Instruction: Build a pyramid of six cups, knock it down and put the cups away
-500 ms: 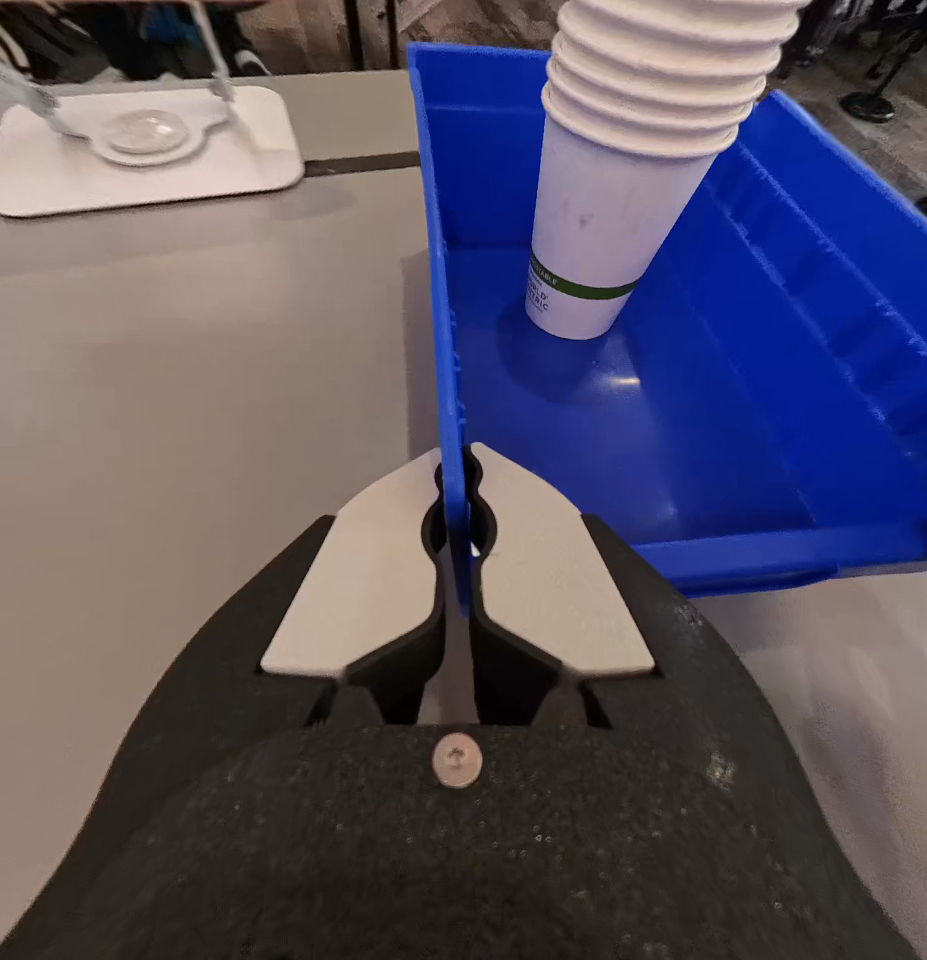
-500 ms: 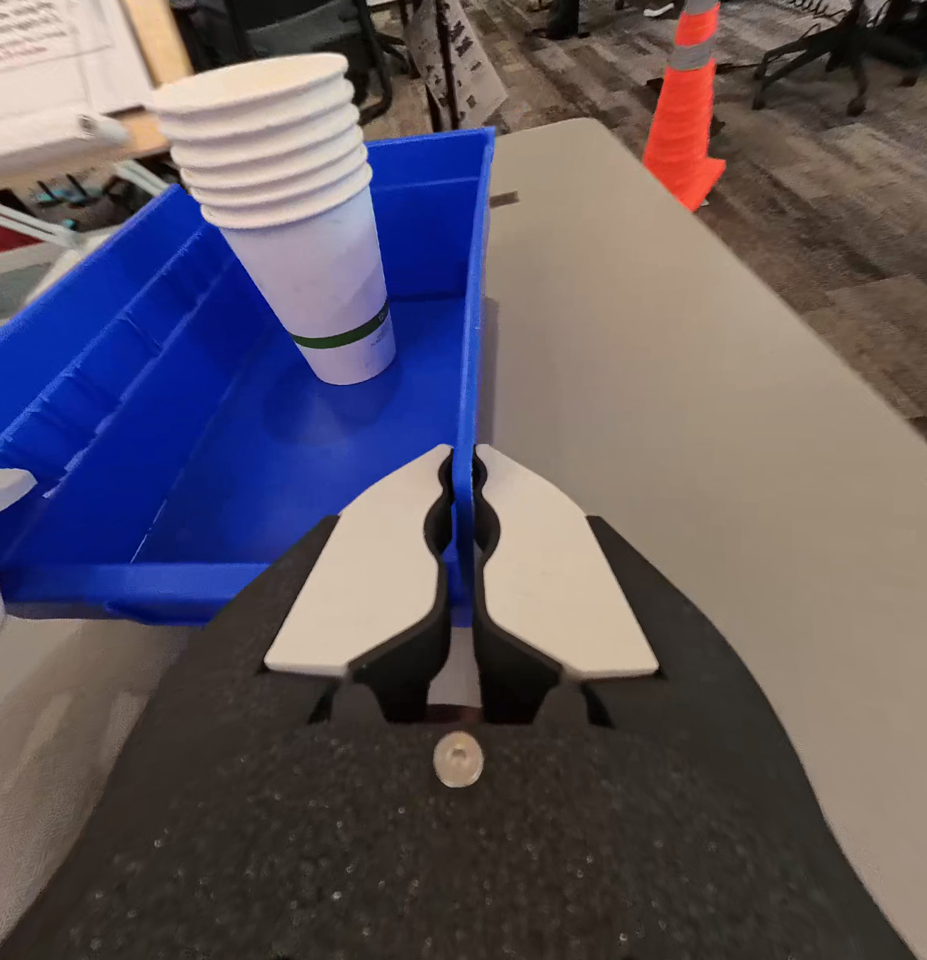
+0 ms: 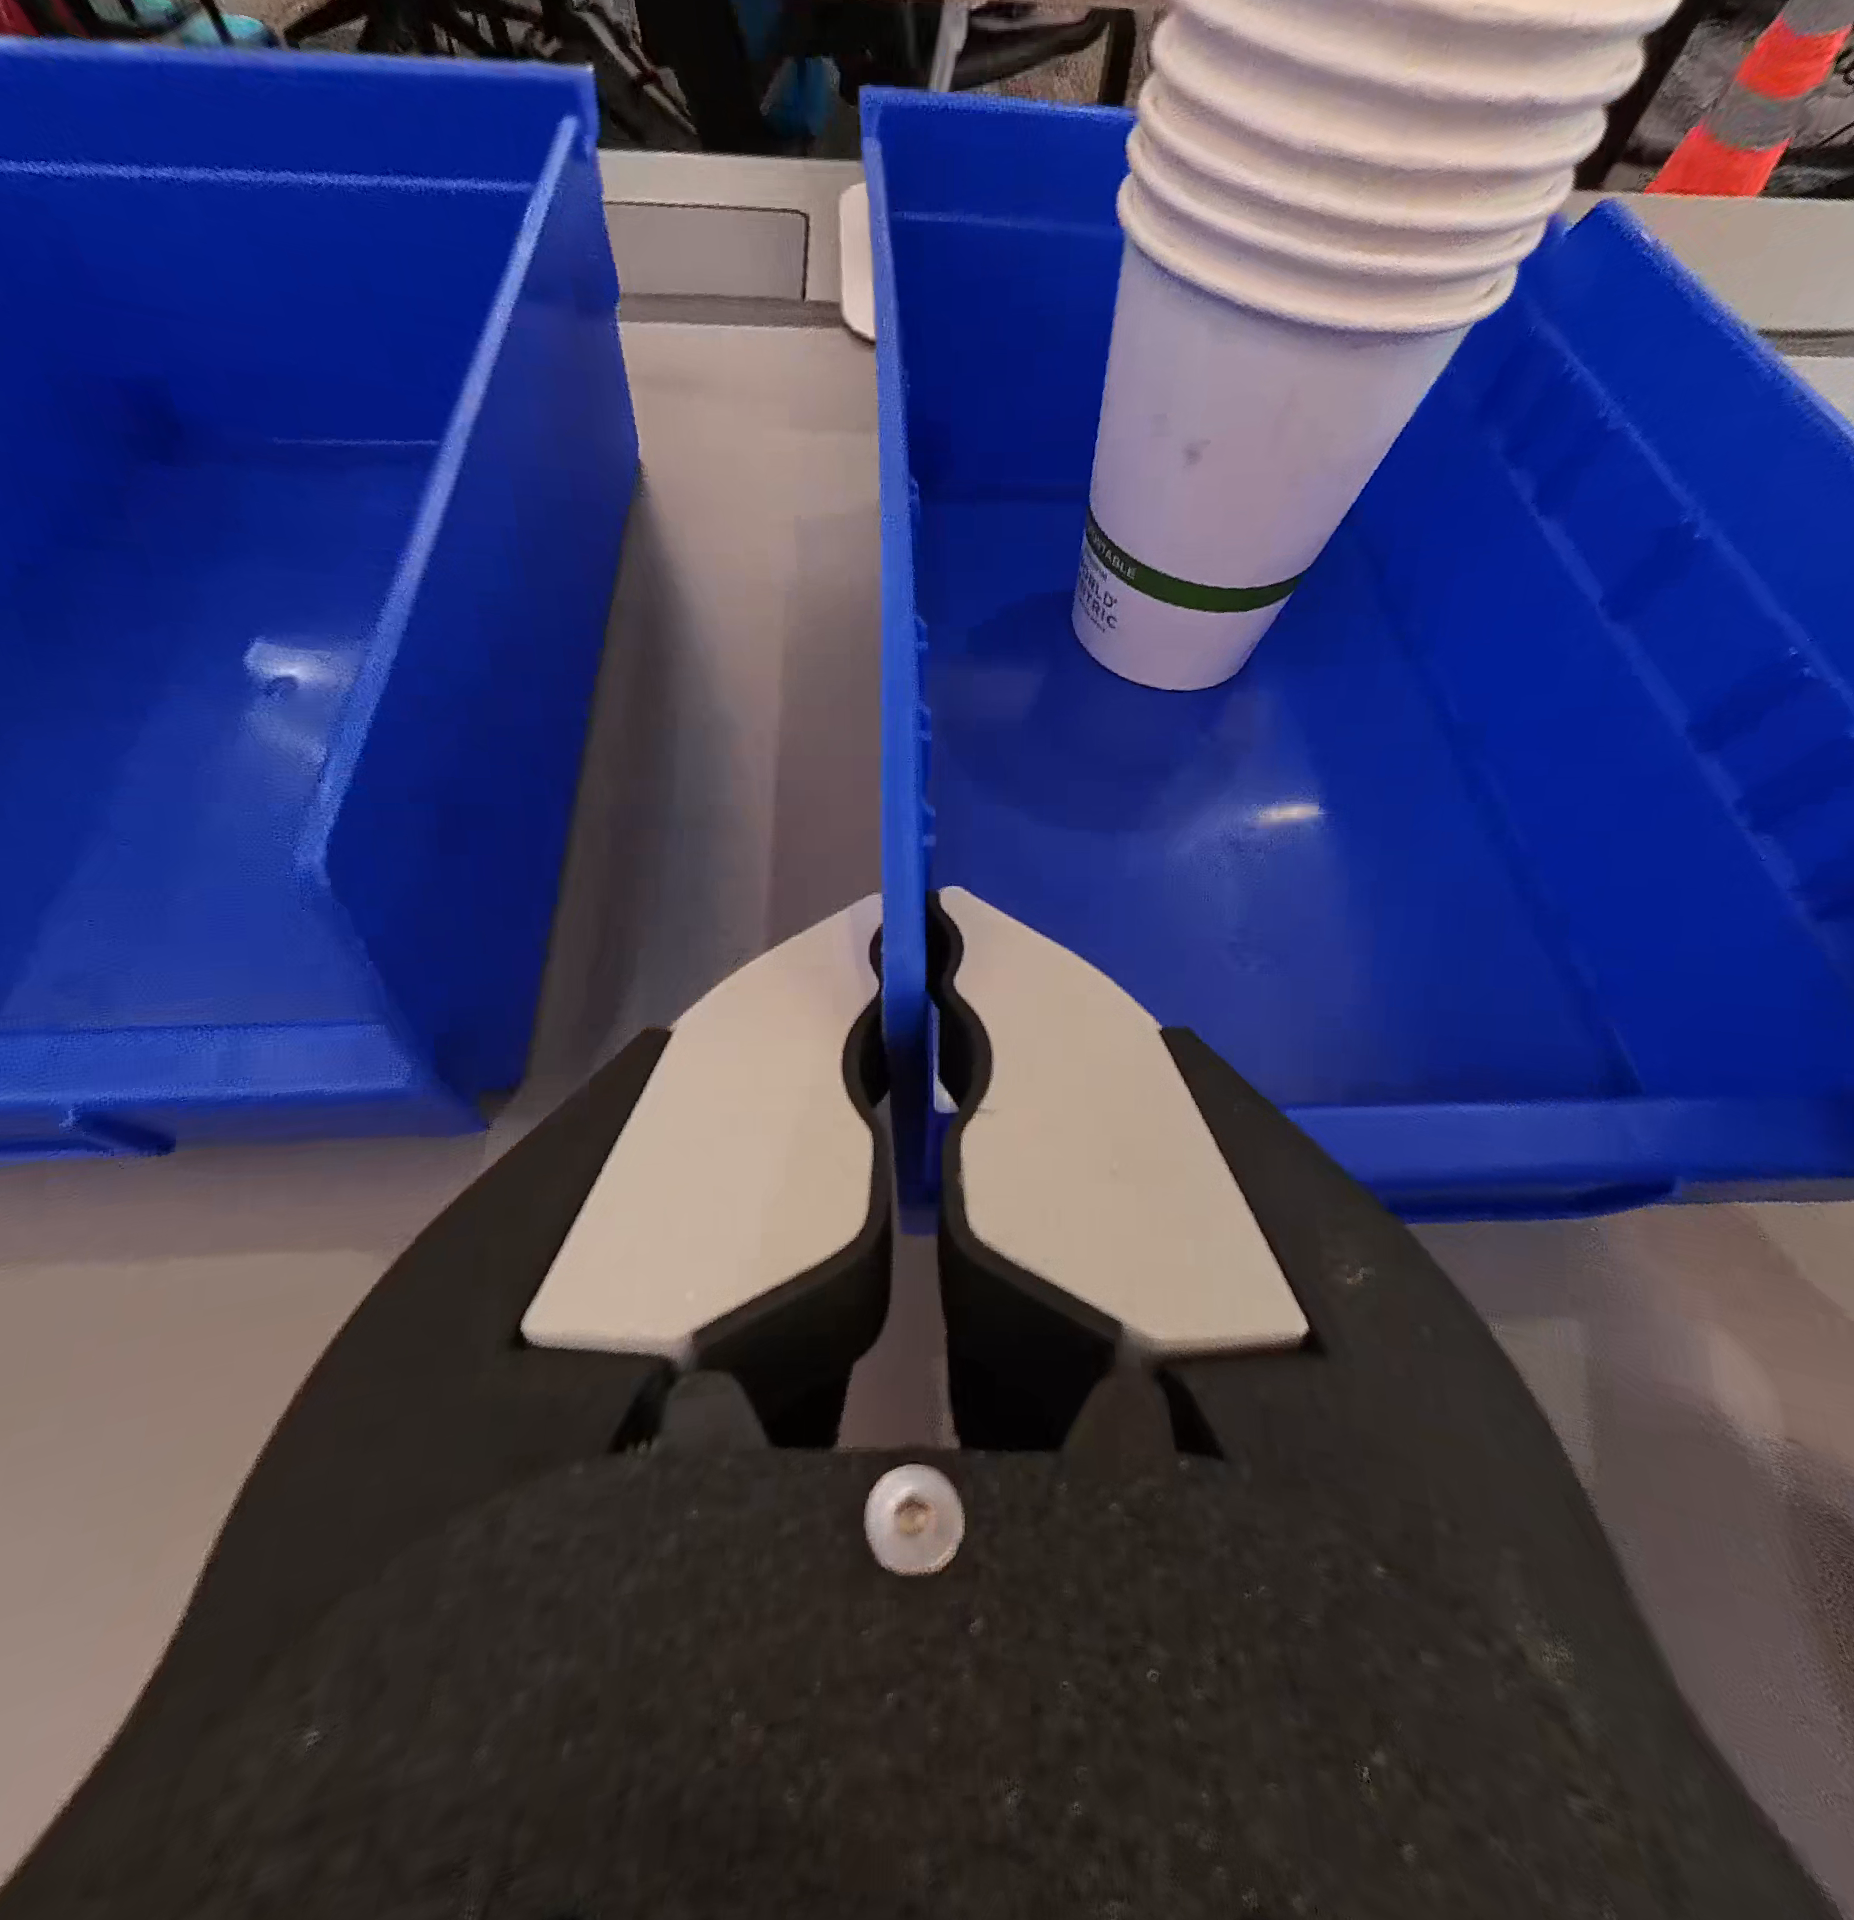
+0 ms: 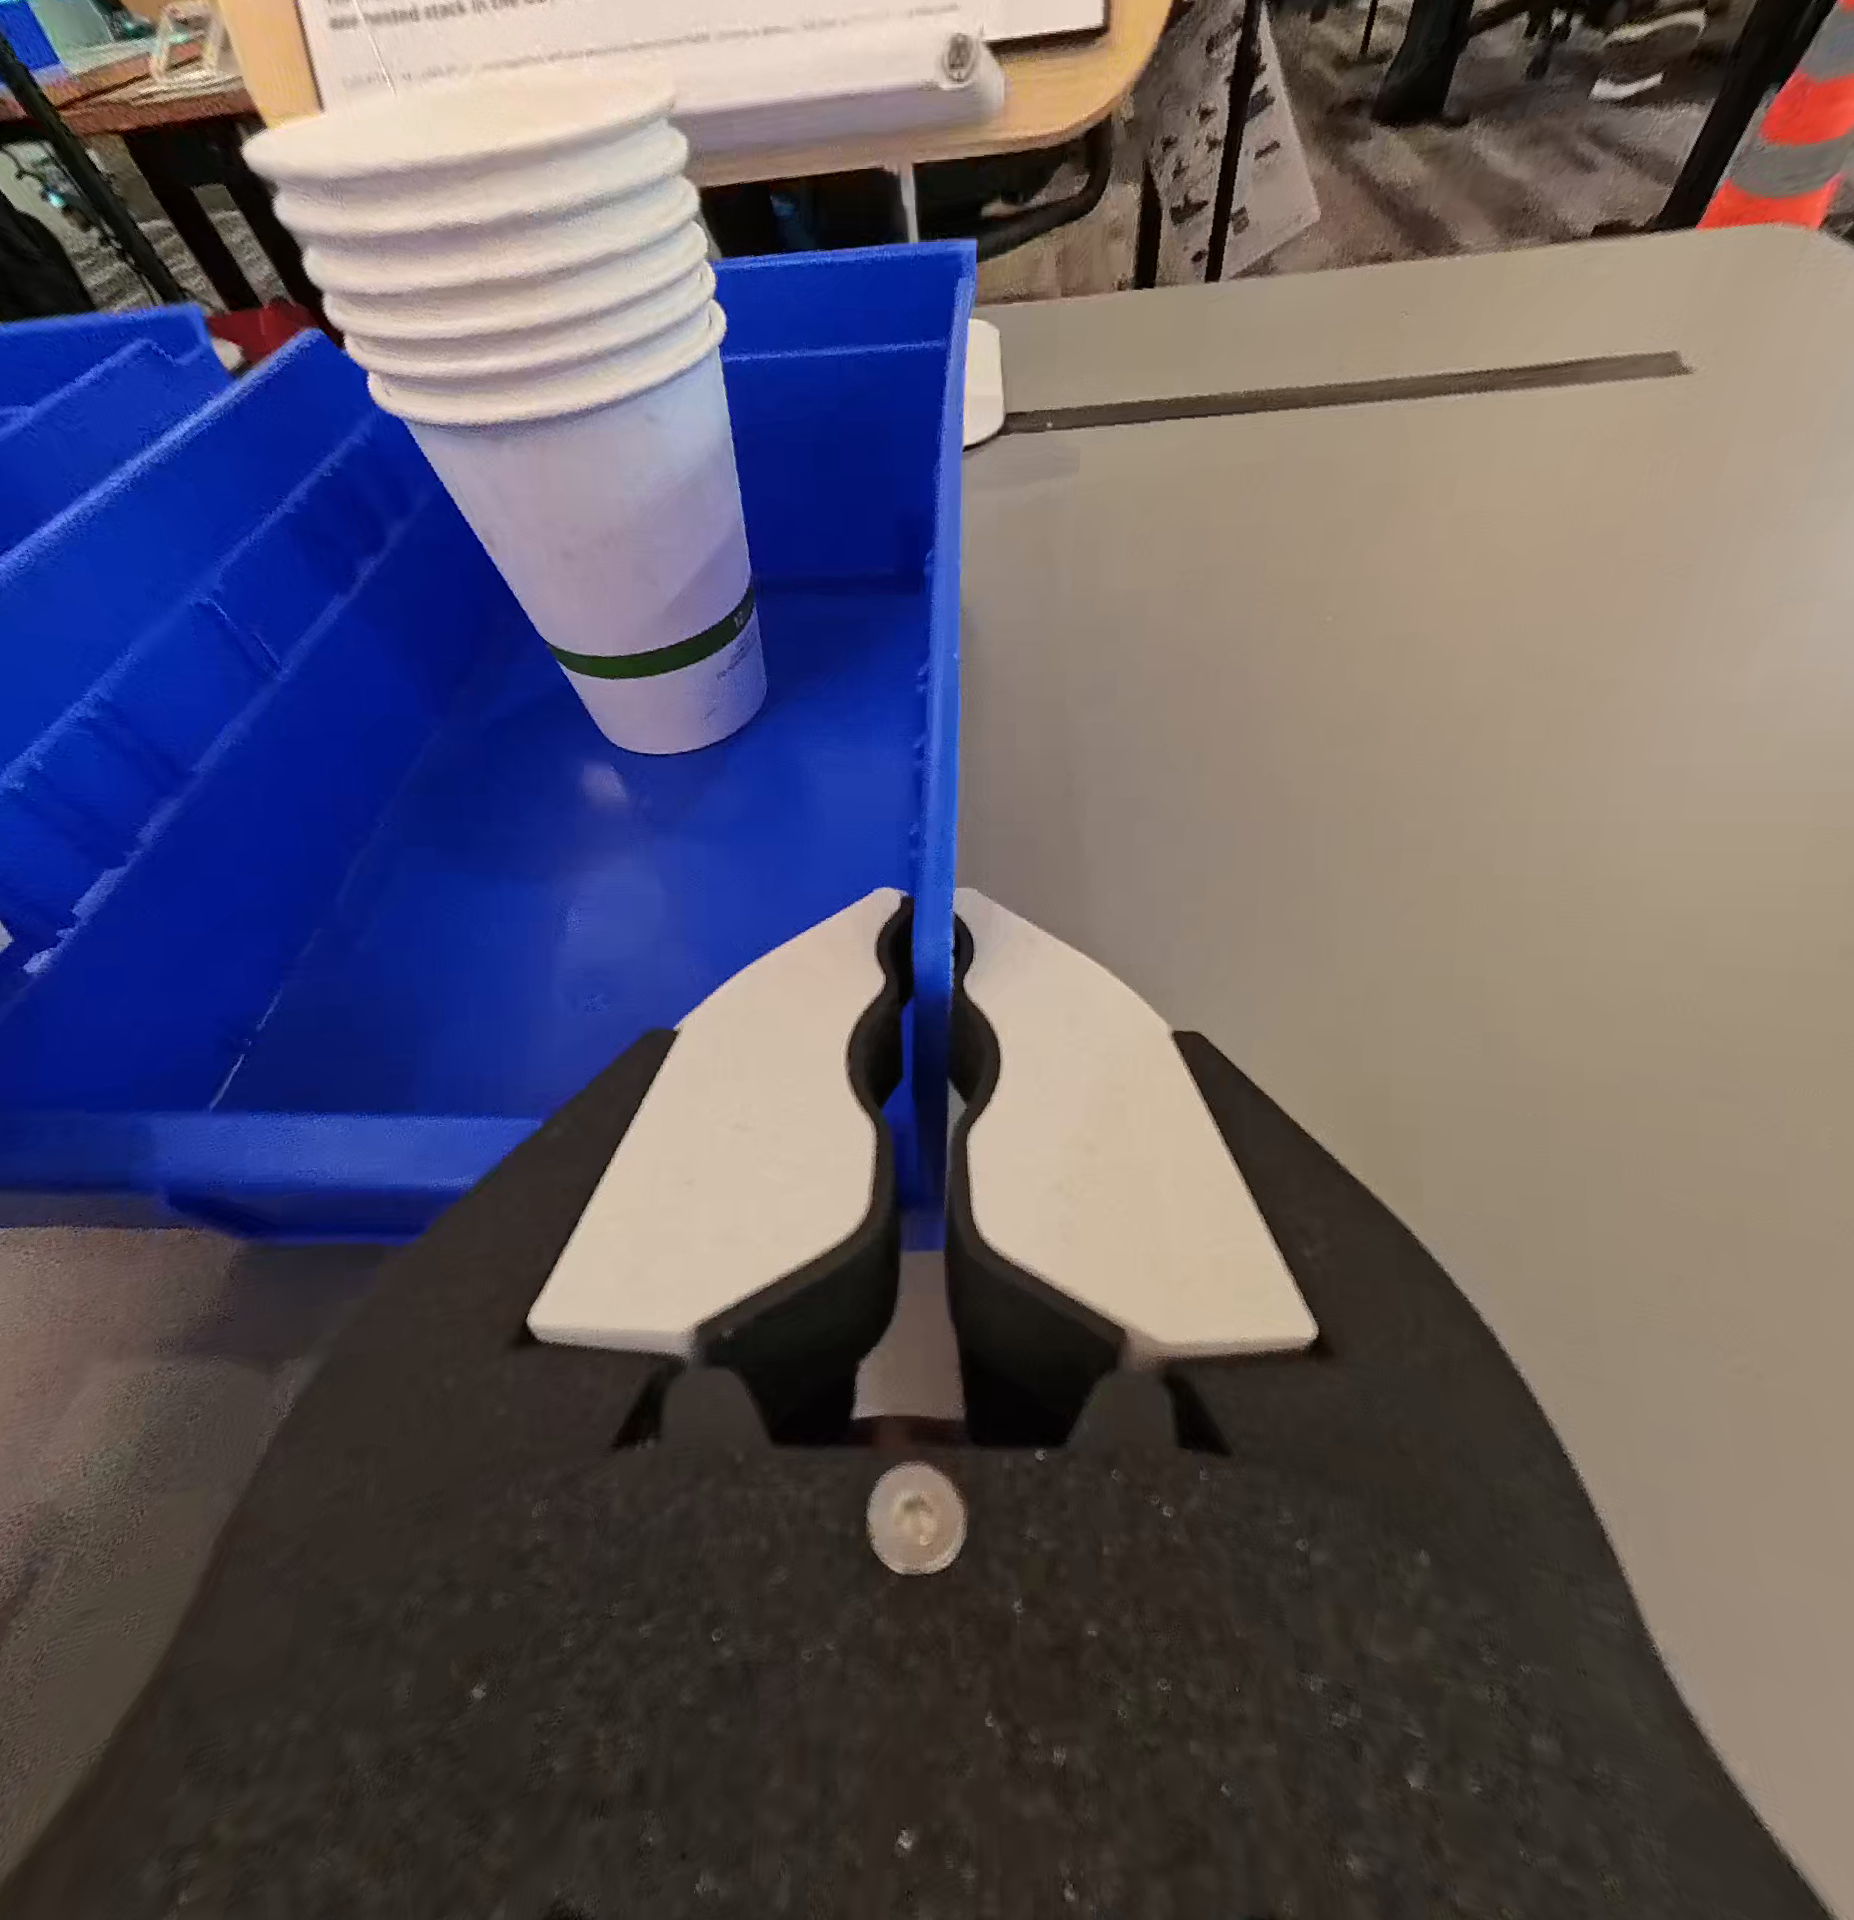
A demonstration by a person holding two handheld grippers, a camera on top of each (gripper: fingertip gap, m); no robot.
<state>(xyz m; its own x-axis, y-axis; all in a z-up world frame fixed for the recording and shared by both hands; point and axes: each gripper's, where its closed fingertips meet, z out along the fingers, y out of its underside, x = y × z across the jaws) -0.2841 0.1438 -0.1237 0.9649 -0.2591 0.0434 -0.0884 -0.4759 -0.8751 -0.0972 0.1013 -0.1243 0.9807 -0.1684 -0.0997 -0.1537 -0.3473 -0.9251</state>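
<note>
Left tongs (image 3: 907,914) clenched on the left side wall of the blue bin (image 3: 1266,935), near its front corner, held level and pointing along the wall. Right tongs (image 4: 933,909) clamped likewise on the same bin's right wall. Inside, toward the far end, a nested stack of white paper cups (image 3: 1307,343) standing upright on the bin floor. Just beside, to the left on the grey table (image 3: 736,644), a second blue bin (image 3: 279,623), newly in view since half a second ago; white tray gone from sight.
</note>
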